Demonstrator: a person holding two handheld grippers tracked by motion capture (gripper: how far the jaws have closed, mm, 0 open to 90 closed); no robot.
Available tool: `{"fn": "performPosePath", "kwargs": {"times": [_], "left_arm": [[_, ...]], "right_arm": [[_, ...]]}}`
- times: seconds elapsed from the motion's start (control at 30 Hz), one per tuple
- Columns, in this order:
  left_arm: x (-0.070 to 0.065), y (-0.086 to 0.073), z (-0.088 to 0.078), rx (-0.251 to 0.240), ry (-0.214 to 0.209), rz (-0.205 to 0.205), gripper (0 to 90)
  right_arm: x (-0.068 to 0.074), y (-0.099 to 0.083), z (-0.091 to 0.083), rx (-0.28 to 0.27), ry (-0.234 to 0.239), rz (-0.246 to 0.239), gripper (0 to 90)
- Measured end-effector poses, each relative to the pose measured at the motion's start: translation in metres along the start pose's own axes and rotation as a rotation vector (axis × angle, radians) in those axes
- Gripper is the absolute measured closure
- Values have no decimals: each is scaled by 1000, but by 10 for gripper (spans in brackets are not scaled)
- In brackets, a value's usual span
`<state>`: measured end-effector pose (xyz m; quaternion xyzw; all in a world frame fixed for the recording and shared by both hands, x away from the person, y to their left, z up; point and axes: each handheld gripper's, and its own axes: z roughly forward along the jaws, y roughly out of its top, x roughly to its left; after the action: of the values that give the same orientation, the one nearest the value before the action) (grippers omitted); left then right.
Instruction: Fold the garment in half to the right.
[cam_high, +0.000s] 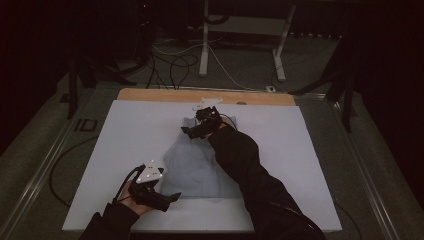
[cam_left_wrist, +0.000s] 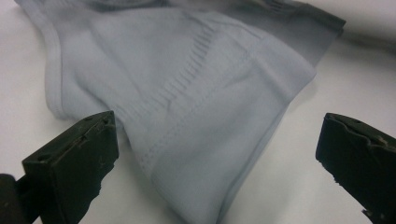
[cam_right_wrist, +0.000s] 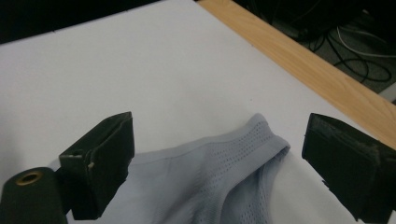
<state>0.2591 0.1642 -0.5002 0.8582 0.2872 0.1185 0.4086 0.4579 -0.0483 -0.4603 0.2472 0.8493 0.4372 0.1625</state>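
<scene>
White sheet (cam_high: 125, 150) bare around garment (cam_high: 200, 165); left gripper (cam_left_wrist: 215, 154), right gripper (cam_right_wrist: 217, 158) spread at opposite edges.

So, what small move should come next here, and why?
Probably lower both grippers and close them on the grey garment: the left gripper stands open over its near hem corner, and the right gripper is open over its far strap end.

One pale grey garment (cam_high: 200, 167), one white mat (cam_high: 130, 135), two grippers.

A wooden table (cam_high: 150, 95) carries a white sheet (cam_high: 130, 140) over most of its top; a pale grey garment (cam_high: 195, 167) lies flat on that sheet.
</scene>
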Motion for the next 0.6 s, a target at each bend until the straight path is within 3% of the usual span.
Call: {"fn": "performPosePath", "kwargs": {"times": [0.1,0.23,0.4,0.6], "left_arm": [[1,-4,2,50,-17,5,7],[3,-8,6,101,-9,5,8],[4,-14,12,169,-15,44,114],[8,-15,18,221,15,21,217]], "right_arm": [[-2,1,7,12,2,4,93],[-4,3,14,21,-7,7,93],[-7,5,23,40,-9,15,93],[-8,5,31,65,-6,11,93]]}}
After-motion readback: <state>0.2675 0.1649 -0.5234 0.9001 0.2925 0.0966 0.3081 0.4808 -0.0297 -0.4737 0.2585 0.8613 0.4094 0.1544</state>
